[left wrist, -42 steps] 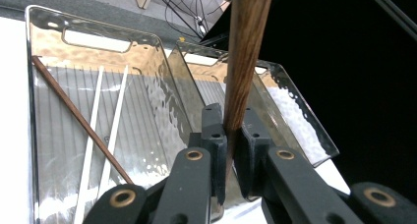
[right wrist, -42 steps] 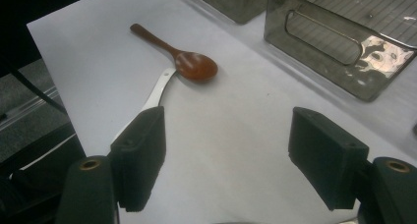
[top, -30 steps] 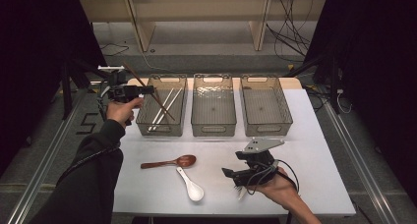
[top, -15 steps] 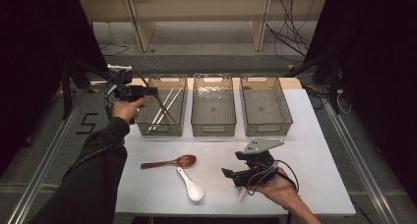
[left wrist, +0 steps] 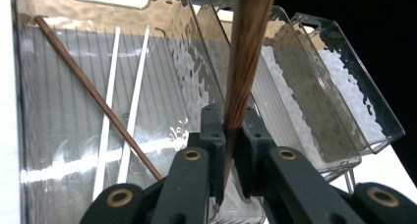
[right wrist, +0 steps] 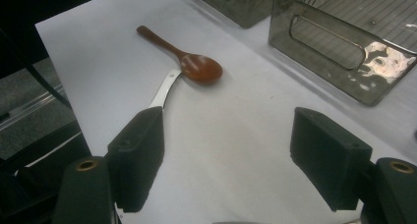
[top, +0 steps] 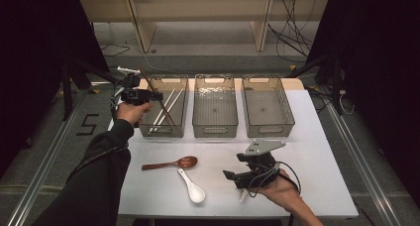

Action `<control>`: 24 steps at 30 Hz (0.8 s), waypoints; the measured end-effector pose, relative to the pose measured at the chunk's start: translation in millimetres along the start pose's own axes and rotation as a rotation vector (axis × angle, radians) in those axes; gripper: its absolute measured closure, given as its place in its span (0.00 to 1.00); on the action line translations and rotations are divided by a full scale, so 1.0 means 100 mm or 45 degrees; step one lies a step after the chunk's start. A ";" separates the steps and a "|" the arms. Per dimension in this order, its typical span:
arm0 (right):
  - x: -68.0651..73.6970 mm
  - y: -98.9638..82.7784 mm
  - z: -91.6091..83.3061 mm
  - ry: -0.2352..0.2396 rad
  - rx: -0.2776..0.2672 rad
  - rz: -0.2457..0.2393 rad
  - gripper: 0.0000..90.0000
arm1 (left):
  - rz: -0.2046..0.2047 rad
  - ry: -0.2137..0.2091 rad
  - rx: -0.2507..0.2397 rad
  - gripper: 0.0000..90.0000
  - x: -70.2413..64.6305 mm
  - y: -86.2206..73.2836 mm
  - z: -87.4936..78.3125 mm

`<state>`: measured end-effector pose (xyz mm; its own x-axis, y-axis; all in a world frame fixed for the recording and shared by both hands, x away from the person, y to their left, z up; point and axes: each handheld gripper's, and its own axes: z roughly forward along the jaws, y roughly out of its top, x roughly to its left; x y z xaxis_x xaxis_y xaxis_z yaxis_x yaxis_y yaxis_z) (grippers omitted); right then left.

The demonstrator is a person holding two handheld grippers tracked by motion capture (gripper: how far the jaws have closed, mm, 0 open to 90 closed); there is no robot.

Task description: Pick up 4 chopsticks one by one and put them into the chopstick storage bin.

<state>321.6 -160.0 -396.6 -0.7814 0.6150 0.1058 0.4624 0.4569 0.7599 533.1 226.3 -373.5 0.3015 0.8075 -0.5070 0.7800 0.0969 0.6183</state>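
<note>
Pinching a brown wooden chopstick [left wrist: 244, 62] between the pads of my left gripper [top: 157, 95], I am holding it tilted over the left bin [top: 148, 132], whose ribbed floor is already carrying another brown chopstick [left wrist: 93, 94] and two white chopsticks [left wrist: 123, 121]. I am judging the stick to be light, stiff and smooth, so it could pivot or slip in a narrow pinch; I am gripping it low, close to its thin tip, which is leaving most of its length standing above the jaws and making it prone to swing. A hold nearer the middle would be steadier. Its upper end is running off the top of the left gripper view, so I cannot see its full length there. My right gripper [top: 236, 180] is resting low over the white table [top: 317, 151] with its jaws spread wide and nothing between them, pointing toward the wooden spoon [right wrist: 189, 59] and the white spoon [top: 191, 187] lying just beside it. In the right gripper view my own left pad is hiding the white spoon's bowl. The middle bin [top: 214, 132] and right bin [top: 270, 129] are looking bare, though glare on the clear walls is making that hard to confirm.
</note>
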 end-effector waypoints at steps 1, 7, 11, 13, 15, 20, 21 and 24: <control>0.00 0.00 0.00 0.000 0.000 0.000 0.33 | 0.005 0.003 0.005 0.91 0.00 0.00 0.01; 0.00 0.00 -0.01 -0.002 -0.004 0.001 0.33 | 0.024 0.028 0.030 0.87 -0.04 0.00 0.05; 0.00 0.00 0.00 0.000 -0.001 0.000 0.34 | 0.025 0.056 0.025 0.79 -0.04 0.00 0.05; 0.00 0.00 0.00 0.001 -0.001 0.000 0.34 | 0.038 0.077 0.019 0.78 -0.04 0.01 0.04; 0.00 0.00 0.00 0.002 -0.001 0.000 0.34 | 0.062 0.104 0.022 0.74 -0.06 0.01 0.03; 0.01 0.00 0.00 0.006 0.004 -0.007 0.34 | 0.079 0.108 0.029 0.60 -0.08 0.02 0.04; 0.01 0.00 0.01 0.006 0.004 -0.009 0.34 | 0.084 0.109 0.035 0.58 -0.09 0.01 0.04; 0.01 0.00 0.01 0.008 0.004 -0.012 0.34 | 0.100 0.106 0.031 0.56 -0.11 0.00 0.03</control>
<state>321.0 -159.0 -396.9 -0.7885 0.6064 0.1024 0.4562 0.4650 0.7587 531.7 215.6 -370.0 0.3166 0.8575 -0.4054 0.7691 0.0180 0.6388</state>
